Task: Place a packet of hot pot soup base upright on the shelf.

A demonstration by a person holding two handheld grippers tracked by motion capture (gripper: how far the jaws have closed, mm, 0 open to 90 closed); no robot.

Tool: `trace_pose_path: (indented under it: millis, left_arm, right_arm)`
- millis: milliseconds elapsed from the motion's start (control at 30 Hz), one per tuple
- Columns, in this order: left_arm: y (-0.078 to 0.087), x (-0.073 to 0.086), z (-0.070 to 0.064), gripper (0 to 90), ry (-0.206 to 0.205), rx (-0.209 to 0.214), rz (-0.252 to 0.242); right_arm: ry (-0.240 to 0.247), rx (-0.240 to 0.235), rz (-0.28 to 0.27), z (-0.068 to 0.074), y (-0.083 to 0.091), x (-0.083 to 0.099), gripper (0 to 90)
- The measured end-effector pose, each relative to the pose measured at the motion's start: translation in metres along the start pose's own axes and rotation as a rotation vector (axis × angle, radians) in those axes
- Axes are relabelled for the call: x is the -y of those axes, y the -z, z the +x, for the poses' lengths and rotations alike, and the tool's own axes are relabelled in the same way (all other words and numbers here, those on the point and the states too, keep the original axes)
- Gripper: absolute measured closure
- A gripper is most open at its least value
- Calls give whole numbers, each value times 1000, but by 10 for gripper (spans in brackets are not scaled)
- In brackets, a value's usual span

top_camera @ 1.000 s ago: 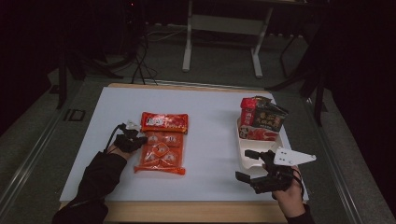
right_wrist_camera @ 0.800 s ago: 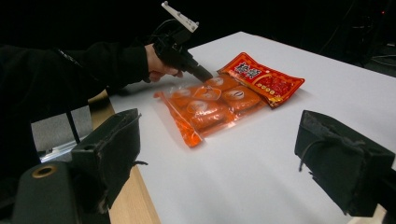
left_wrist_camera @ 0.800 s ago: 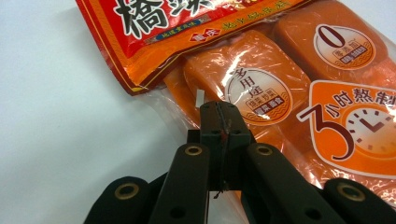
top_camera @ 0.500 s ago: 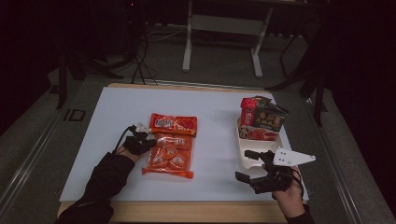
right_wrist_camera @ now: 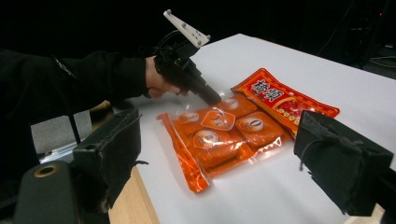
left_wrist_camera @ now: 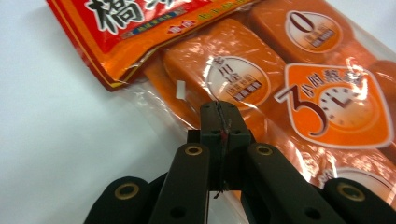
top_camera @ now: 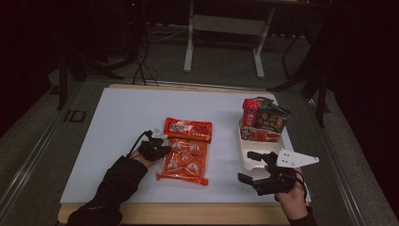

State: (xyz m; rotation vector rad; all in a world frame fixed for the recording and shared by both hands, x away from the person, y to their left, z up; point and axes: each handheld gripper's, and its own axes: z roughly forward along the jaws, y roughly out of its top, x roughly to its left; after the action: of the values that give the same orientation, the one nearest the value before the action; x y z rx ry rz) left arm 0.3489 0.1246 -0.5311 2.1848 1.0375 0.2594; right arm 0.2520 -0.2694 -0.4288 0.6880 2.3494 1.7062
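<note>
— On the white worktop (top_camera: 117, 122), where's the orange pack (top_camera: 184, 160)?
— Just below the red packet (top_camera: 188, 129), overlapping it. My left claw (left_wrist_camera: 219, 119) is pinching its clear edge, jaws pressed together.
— And your right claw (top_camera: 251, 165)?
— Spread wide, holding nothing, beside the white tray (top_camera: 245, 160).

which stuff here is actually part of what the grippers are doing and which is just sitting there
In the job:
- left gripper, shut on the orange snack bag
- right gripper, open, hovering

Lying about:
- red packet, overlapping the orange bag
- white tray holding packets
</note>
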Motion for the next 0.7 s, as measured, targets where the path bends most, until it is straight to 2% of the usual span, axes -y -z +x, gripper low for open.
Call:
trace_pose_path:
  millis: [67, 367, 433, 567, 700]
  left_arm:
    - [0, 0, -3, 900, -15, -1, 3]
    - [1, 1, -2, 900, -18, 7, -5]
    - [2, 0, -1, 900, -2, -2, -10]
    - [2, -4, 2, 899, -2, -23, -17]
    - [1, -12, 11, 900, 2, -41, -16]
  right_arm:
    - [0, -1, 0, 0, 0, 0, 146]
    - [1, 2, 1, 0, 0, 0, 147]
    - [-1, -1, 0, 1, 0, 0, 147]
    - [1, 0, -6, 0, 1, -1, 147]
    - [0, 0, -2, 0, 0, 0, 147]
